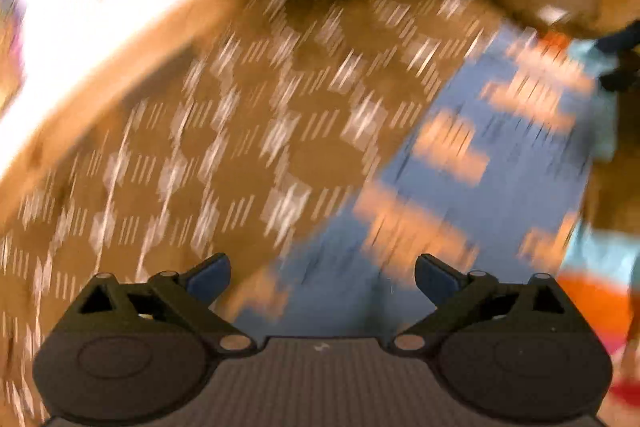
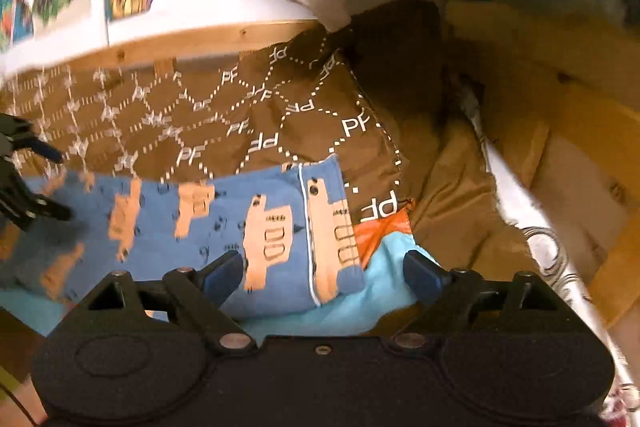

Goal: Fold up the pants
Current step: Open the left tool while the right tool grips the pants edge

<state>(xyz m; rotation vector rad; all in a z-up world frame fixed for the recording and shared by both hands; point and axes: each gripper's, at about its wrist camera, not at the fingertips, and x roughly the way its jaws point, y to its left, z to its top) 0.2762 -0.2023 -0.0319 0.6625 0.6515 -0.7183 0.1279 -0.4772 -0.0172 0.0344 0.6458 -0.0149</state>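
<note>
Two wrist views show one blue pair of pants (image 2: 224, 223), printed with orange blocks, lying flat on a brown quilt (image 2: 256, 115) marked with white dashed diamonds and letters. Largest first: we see the quilt covering a bed, bounded at the far side by a wooden rail (image 2: 224, 39). On it the pants run as a band across the right wrist view, their long axis from left to right, with a piped end (image 2: 308, 227) pointing right and resting on a light blue cloth (image 2: 384, 291). That end sits just ahead of the right tool (image 2: 324, 273), whose jaws stand apart with nothing pressed between them. The opposite end of the pants lies beside the left tool (image 2: 48, 183), seen at the left edge. In the blurred left wrist view, the pants (image 1: 472, 163) slant up to the right ahead of the left tool (image 1: 322, 275), jaws wide apart and empty. We judge each tool nearest to its own end, so the next fold would run along that axis.
</note>
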